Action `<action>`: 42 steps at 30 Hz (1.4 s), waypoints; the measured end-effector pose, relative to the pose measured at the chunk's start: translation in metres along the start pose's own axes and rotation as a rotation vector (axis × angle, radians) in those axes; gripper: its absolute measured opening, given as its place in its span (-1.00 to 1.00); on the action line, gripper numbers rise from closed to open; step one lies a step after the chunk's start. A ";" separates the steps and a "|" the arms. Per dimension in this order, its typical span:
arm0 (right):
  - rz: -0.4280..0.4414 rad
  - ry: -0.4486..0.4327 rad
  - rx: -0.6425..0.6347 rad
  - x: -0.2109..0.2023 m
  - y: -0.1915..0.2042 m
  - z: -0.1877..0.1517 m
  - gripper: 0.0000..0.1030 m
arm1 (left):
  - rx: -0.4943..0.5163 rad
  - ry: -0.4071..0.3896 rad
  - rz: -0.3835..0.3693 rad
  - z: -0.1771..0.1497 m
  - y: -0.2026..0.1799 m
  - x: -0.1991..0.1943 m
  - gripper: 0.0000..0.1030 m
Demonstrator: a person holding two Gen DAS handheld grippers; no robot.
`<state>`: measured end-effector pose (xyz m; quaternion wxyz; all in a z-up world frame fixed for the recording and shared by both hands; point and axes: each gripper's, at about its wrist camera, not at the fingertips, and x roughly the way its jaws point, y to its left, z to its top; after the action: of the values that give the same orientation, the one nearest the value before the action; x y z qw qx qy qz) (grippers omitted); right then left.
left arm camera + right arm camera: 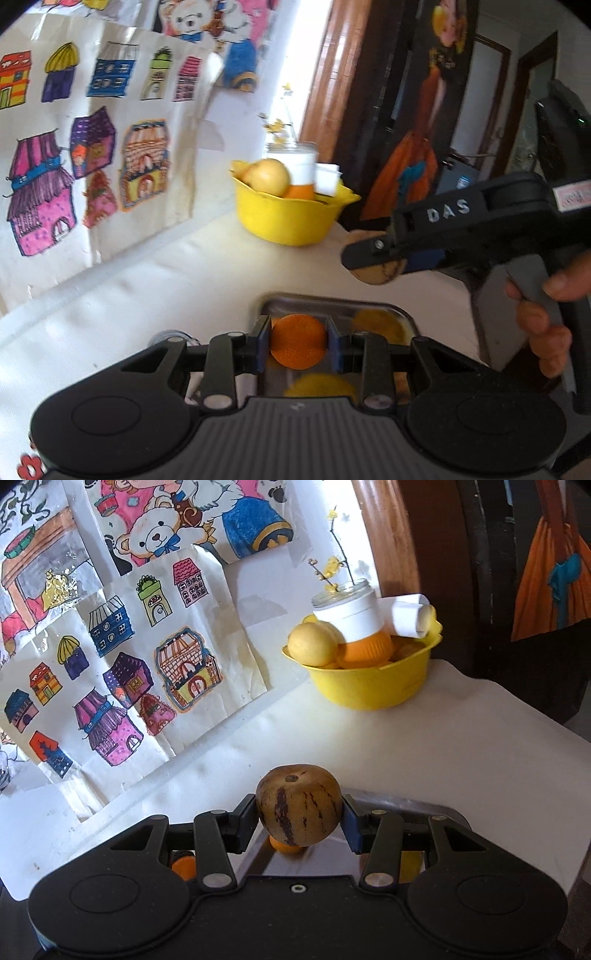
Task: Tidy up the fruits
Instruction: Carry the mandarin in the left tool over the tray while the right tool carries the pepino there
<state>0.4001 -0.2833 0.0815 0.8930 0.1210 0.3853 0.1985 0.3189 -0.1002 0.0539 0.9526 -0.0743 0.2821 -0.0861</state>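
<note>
My left gripper point(298, 345) is shut on an orange point(298, 341) and holds it over a metal tray point(400, 314) that has yellow fruits point(376, 321) in it. My right gripper point(299, 821) is shut on a brown, purple-streaked melon-like fruit point(298, 805) above the tray's edge point(436, 808); it also shows in the left wrist view point(373, 258) to the right of the tray. A yellow bowl point(291, 218) at the back holds a yellow fruit point(267, 177) and an orange point(301, 192); it also shows in the right wrist view point(369, 686).
A glass jar with a white sleeve and twigs point(349, 609) stands behind the bowl. Coloured drawings point(122, 672) hang on the wall at the left. The white table point(424, 746) ends at the right, by a dark wooden door point(369, 110).
</note>
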 end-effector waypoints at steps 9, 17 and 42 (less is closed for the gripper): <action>0.010 0.035 -0.012 -0.011 -0.010 -0.027 -0.04 | 0.038 0.056 -0.063 -0.030 -0.030 -0.018 -0.32; 0.022 0.064 -0.033 -0.013 -0.013 -0.046 -0.04 | 0.046 0.133 -0.086 -0.057 -0.043 -0.023 -0.32; 0.031 0.105 -0.008 0.036 -0.019 -0.053 -0.04 | 0.027 0.212 -0.033 -0.088 -0.044 -0.020 -0.32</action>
<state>0.3884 -0.2811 0.0152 0.8689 0.1129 0.4288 0.2198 0.2486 -0.1469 -0.0006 0.9168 -0.0565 0.3789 -0.1128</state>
